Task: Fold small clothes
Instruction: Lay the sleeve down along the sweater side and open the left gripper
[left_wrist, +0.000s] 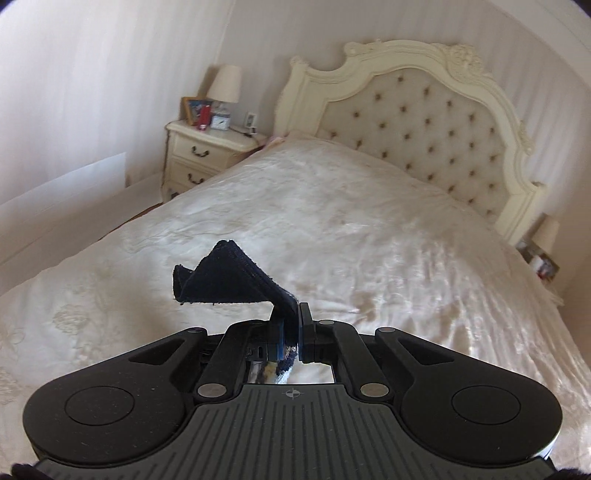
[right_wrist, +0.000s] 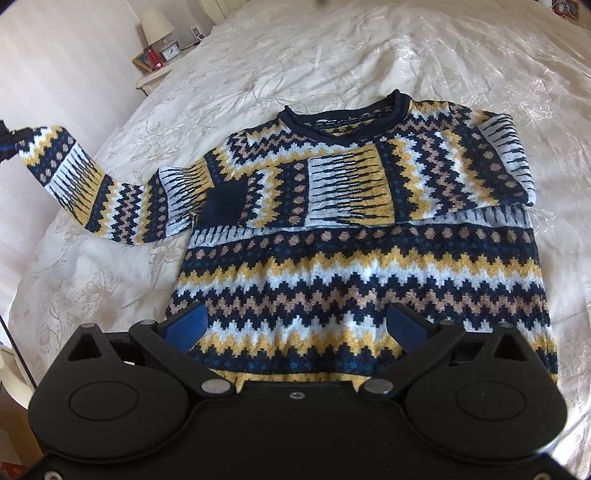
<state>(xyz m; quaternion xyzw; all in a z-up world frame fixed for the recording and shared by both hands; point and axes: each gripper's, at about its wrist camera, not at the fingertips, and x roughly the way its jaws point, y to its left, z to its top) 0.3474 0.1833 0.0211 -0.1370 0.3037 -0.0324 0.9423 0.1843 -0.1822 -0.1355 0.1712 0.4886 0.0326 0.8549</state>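
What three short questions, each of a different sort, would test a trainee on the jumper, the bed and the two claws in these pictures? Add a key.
1. True or false: the right claw is shut on the jumper's hem.
2. Which part does the left claw grip? A) the neck B) a sleeve cuff C) the hem
3. Fill in: one sleeve already lies folded across the ____ of the jumper.

Key
1. False: its jaws stand wide open above the lower part of the jumper.
2. B: the jaws are shut on the dark cuff, and the right wrist view shows that sleeve lifted out to the side over the bed.
3. Chest.
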